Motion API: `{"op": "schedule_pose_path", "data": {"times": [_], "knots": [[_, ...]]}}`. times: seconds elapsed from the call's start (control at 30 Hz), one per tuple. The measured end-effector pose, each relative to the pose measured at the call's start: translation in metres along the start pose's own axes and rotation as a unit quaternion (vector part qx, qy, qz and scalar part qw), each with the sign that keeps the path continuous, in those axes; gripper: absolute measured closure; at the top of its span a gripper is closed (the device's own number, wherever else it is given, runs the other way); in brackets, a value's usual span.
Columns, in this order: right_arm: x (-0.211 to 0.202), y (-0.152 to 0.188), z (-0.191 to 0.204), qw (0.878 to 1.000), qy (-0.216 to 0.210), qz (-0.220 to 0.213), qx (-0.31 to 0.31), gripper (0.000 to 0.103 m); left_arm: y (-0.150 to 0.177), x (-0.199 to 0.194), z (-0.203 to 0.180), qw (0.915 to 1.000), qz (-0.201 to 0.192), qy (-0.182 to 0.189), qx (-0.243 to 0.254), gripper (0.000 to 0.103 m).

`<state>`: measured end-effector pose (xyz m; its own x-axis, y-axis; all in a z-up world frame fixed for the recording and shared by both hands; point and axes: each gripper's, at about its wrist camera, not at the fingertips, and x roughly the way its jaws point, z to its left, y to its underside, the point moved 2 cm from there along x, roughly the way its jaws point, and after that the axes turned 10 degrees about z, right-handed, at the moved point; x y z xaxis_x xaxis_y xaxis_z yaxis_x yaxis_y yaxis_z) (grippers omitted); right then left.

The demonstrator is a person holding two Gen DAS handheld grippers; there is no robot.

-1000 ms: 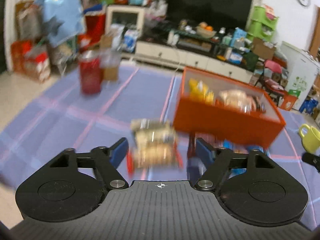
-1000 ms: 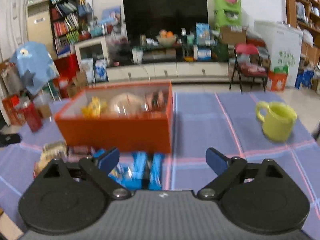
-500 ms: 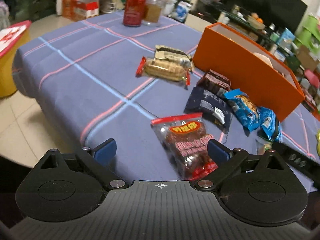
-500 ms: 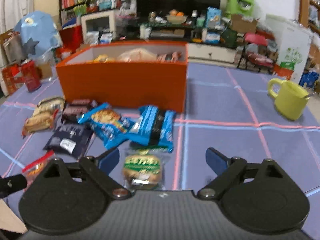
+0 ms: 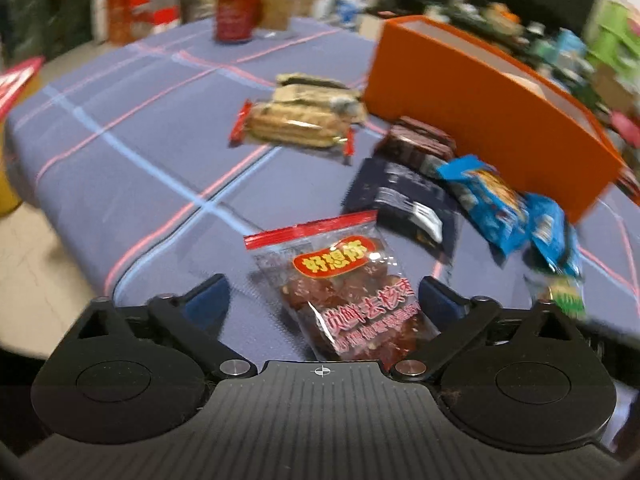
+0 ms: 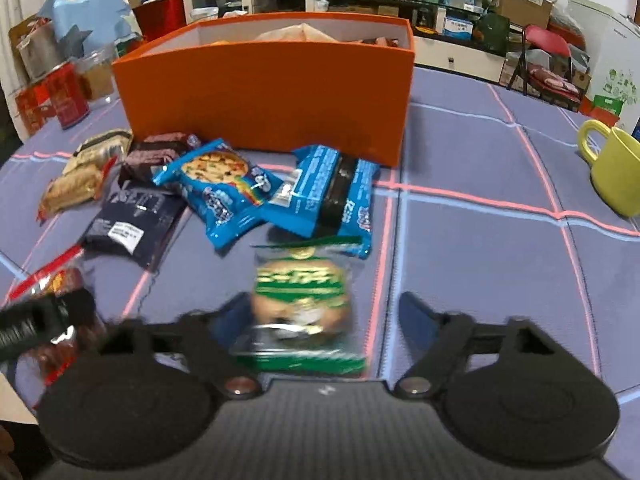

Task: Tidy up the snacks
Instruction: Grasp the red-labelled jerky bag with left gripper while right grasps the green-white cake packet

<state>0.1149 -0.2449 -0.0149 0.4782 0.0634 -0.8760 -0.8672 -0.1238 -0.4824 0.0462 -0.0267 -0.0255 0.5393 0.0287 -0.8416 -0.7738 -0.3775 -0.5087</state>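
Dropped nearer the snacks in front of the box (image 6: 264, 92), left gripper (image 5: 322, 300) open and narrowing astride the red bag (image 5: 344, 288), right gripper (image 6: 320, 316) closing about the green bun (image 6: 300, 296), pads seemingly short of contact, both set for pickup.

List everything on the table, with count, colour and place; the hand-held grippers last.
box: 1, orange, back middle, snacks inside
blue snack packs: 2, blue, in front of box
dark packs: 2, navy and brown, left of blue packs
cracker packs: 2, tan, far left of the pile
red-topped bag: 1, clear with red strip, between left hand-held gripper's fingers
green pastry pack: 1, green, between right hand-held gripper's fingers
mug: 1, yellow-green, right
can: 1, red, far left corner
tablecloth: 1, blue with pink lines
left hand-held gripper: open, just been closing
right hand-held gripper: open, just been closing
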Motion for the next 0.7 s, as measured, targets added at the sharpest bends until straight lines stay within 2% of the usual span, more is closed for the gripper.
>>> {"op": "schedule_pose_path", "data": {"times": [0.03,0.1,0.13,0.17,0.23,0.4,0.6,0.7], "knots": [[-0.002,0.0,0.0,1.0,-0.004,0.0,-0.003,0.05,0.003,-0.003,0.003,0.9997,-0.005,0.018,0.018,0.048],[-0.004,-0.001,-0.001,1.0,-0.009,0.005,-0.004,0.051,0.005,-0.007,0.01,0.9979,-0.001,0.05,0.041,0.061],[-0.005,0.0,-0.002,1.0,-0.011,0.005,-0.004,0.051,0.004,-0.009,0.013,0.9967,0.003,0.061,0.053,0.068],[-0.005,-0.001,-0.001,1.0,-0.015,0.006,-0.003,0.052,0.004,-0.01,0.016,0.9957,0.005,0.069,0.061,0.07],[-0.007,0.0,0.0,1.0,-0.024,0.007,-0.002,0.052,0.0,-0.012,0.019,0.9945,0.006,0.068,0.08,0.077],[-0.011,0.002,0.013,0.999,-0.013,-0.002,-0.033,0.052,-0.01,-0.024,0.016,0.9903,-0.015,0.063,0.123,0.078],[-0.007,0.001,0.013,0.999,-0.016,0.006,-0.031,0.052,-0.024,-0.027,0.012,0.9857,-0.017,0.08,0.147,0.079],[-0.006,0.001,0.012,0.999,-0.019,0.007,-0.031,0.05,-0.035,-0.035,0.004,0.9814,-0.03,0.073,0.175,0.079]]}}
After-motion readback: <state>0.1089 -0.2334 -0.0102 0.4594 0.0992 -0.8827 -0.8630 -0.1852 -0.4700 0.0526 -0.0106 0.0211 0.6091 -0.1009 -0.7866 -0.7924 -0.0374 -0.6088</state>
